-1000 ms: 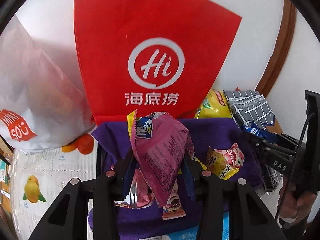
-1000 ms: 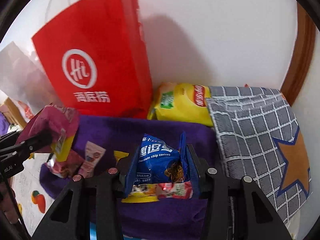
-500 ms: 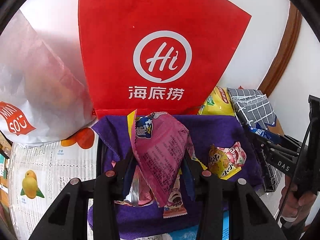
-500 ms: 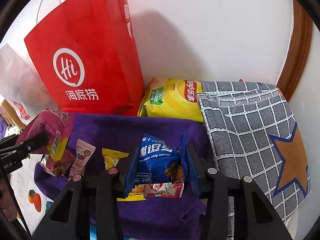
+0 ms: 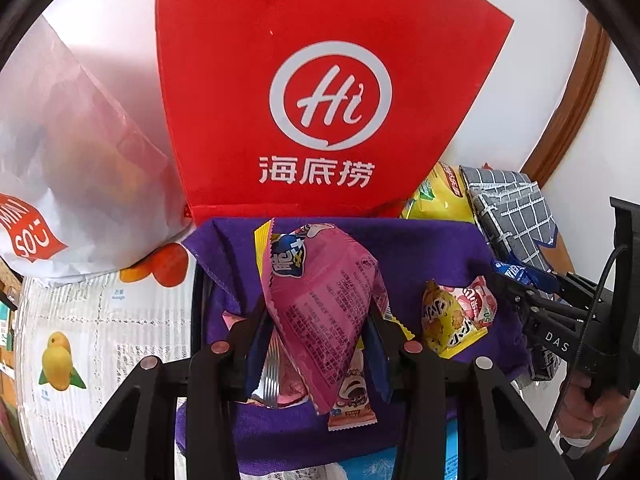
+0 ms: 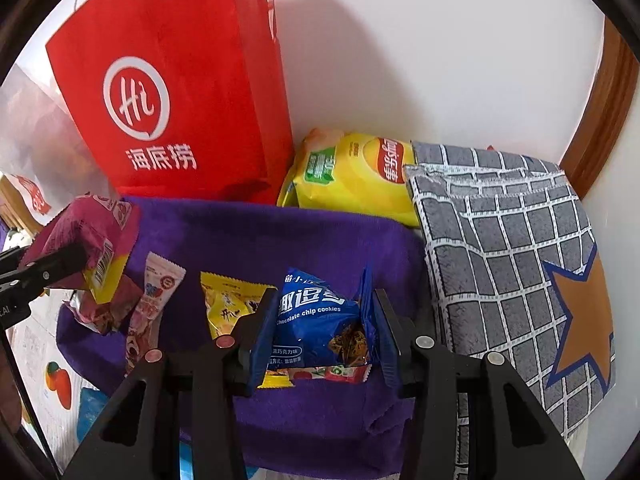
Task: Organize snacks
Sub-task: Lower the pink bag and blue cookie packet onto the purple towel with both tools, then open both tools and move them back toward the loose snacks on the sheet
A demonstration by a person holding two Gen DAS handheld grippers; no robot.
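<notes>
Both tongs still grip packets; red bag [image 5: 332,92] seemingly looms nearer.

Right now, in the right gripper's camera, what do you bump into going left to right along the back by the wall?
White plastic bag → red paper bag → yellow chip bag → grey checked cloth with a star → brown wooden trim.

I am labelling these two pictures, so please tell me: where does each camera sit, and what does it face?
Left wrist: on the left gripper, facing the red bag; its fingers clamp a pink packet.
Right wrist: on the right gripper, facing the yellow chip bag; it clamps a blue cookie packet.
Shared: purple cloth, red bag.
</notes>
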